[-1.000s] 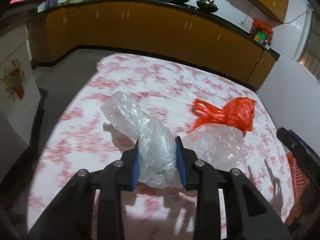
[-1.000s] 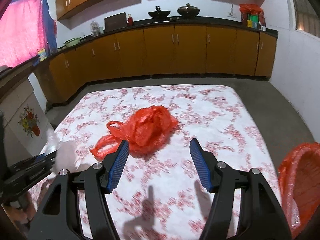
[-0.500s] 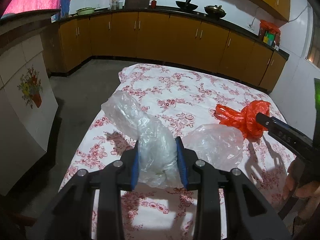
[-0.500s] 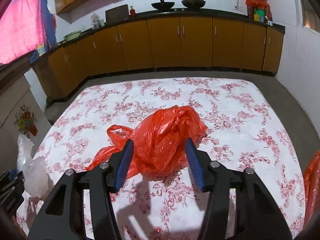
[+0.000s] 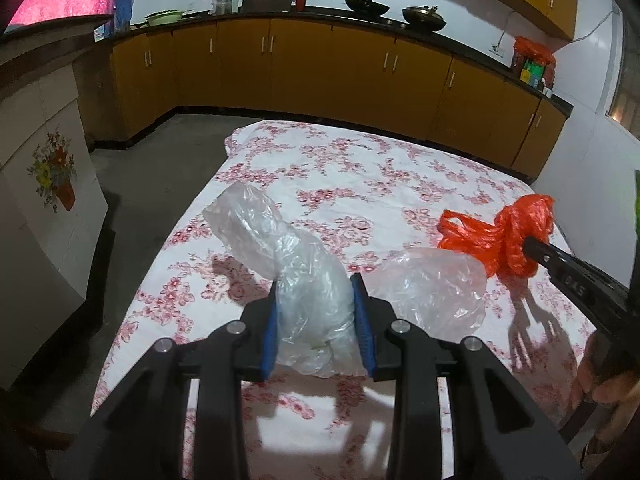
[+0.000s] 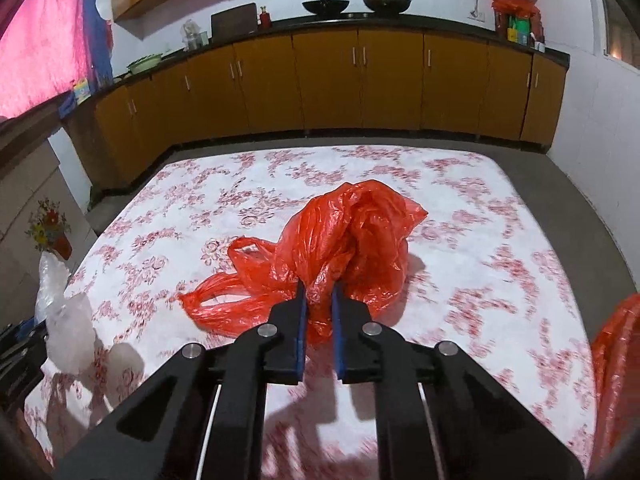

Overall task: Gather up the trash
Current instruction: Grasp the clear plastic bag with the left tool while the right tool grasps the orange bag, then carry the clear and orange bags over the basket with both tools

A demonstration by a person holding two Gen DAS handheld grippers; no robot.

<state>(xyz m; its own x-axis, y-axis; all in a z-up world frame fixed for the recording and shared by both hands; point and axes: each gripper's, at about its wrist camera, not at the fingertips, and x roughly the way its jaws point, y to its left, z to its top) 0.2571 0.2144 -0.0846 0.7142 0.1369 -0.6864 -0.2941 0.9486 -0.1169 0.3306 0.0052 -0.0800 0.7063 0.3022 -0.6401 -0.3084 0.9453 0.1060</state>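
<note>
My left gripper (image 5: 316,284) is shut on a crumpled clear plastic bag (image 5: 296,280) held just above the flowered tablecloth (image 5: 360,176). A second clear bag (image 5: 428,288) lies to its right on the cloth. My right gripper (image 6: 319,292) is closing its jaws on a crumpled red plastic bag (image 6: 352,236), with a fold of the red film squeezed between the blue pads. In the left wrist view the red bag (image 5: 508,232) sits at the right, with the right gripper (image 5: 532,246) reaching into it. The clear bag (image 6: 64,316) shows at the left edge of the right wrist view.
An orange-red bin or bag (image 6: 616,380) stands off the table's right edge. Orange kitchen cabinets (image 6: 360,84) with pans on the counter run along the back wall. A white cabinet with a flower picture (image 5: 44,208) stands left of the table. A hand (image 5: 608,380) holds the right gripper.
The right gripper moved forward and down to the red bag and closed on it. The left gripper kept its hold on the clear bag, while its view swung left.
</note>
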